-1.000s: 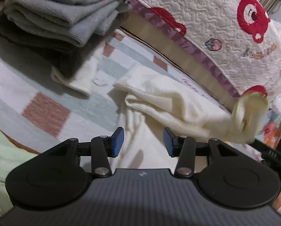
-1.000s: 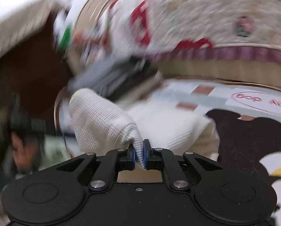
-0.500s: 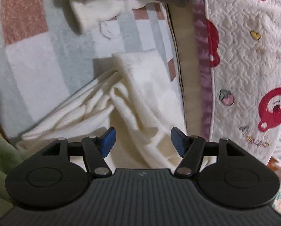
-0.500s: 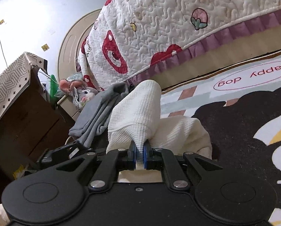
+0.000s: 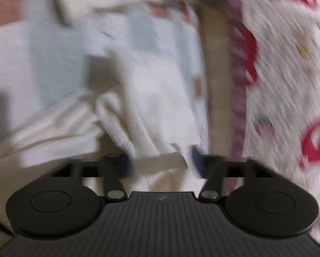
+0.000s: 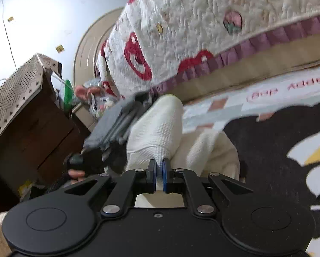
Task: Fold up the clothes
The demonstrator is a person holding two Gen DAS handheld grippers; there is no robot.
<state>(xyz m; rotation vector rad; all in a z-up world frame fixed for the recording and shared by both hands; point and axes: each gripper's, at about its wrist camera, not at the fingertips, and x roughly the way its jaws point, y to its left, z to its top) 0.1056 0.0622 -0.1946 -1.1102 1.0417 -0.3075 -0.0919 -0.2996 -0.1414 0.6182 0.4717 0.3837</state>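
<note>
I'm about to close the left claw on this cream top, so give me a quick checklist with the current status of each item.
1. Right claw clamped on the cream top: ok, fabric is pinched between its pads.
2. Left claw open and ready: ok, jaws are spread wide.
3. Cloth between the left claw's fingers: ok, a fold of the top lies in the gap.
4. Which edge or layer that fold is: cannot tell, the left wrist view is blurred.
5. Grey folded pile clear of the top: cannot tell, they overlap in the right wrist view.
</note>
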